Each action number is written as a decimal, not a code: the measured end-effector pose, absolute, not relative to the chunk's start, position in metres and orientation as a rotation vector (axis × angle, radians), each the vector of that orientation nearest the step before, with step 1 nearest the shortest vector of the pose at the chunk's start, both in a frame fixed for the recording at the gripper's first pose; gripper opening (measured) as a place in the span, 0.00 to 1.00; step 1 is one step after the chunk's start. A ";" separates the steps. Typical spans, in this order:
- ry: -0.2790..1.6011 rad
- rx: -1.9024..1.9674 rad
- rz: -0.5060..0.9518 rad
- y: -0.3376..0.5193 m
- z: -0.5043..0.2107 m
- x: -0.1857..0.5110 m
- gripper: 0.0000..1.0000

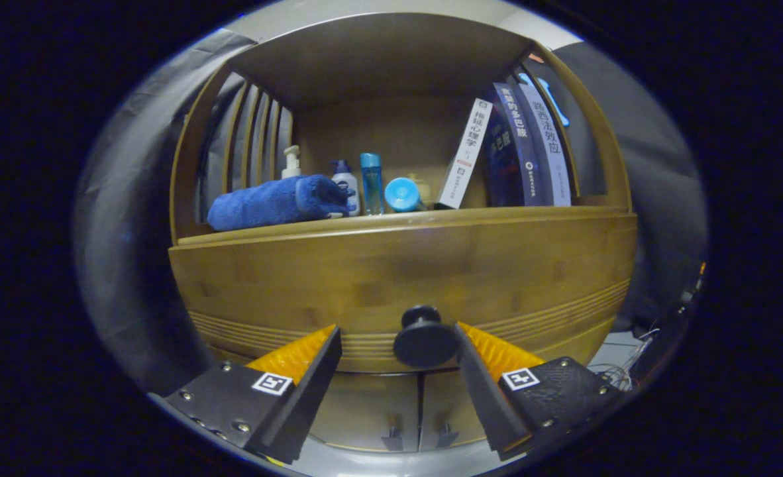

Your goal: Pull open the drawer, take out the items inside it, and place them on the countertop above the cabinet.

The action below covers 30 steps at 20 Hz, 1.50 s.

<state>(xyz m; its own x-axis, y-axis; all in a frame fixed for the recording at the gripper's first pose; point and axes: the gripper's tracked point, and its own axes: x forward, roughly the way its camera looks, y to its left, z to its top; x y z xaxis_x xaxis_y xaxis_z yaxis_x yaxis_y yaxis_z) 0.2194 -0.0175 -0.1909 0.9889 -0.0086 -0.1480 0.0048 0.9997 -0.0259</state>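
A wooden cabinet fills the scene, with a closed drawer front [391,271] under its countertop [405,222]. A round dark knob [424,338] sticks out of the drawer front. My gripper [398,344] is open, its fingers spread to either side of the knob. The knob sits close against the right finger [474,358], while a wide gap separates it from the left finger [318,358]. The drawer's contents are hidden.
On the countertop, under a shelf roof, lie a rolled blue towel [275,202], a pump bottle [291,162], a small white bottle [345,185], a blue tube [370,182], a blue cup on its side [401,194] and leaning books [517,152]. Two lower cabinet doors [418,411] sit below.
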 end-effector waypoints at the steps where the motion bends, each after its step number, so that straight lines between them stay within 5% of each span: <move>1: 0.160 -0.029 -0.023 -0.020 -0.190 0.209 0.99; 21: -0.090 -0.159 0.086 0.043 0.066 -0.003 0.97; 30: -0.106 -0.097 0.114 0.034 0.083 -0.033 0.96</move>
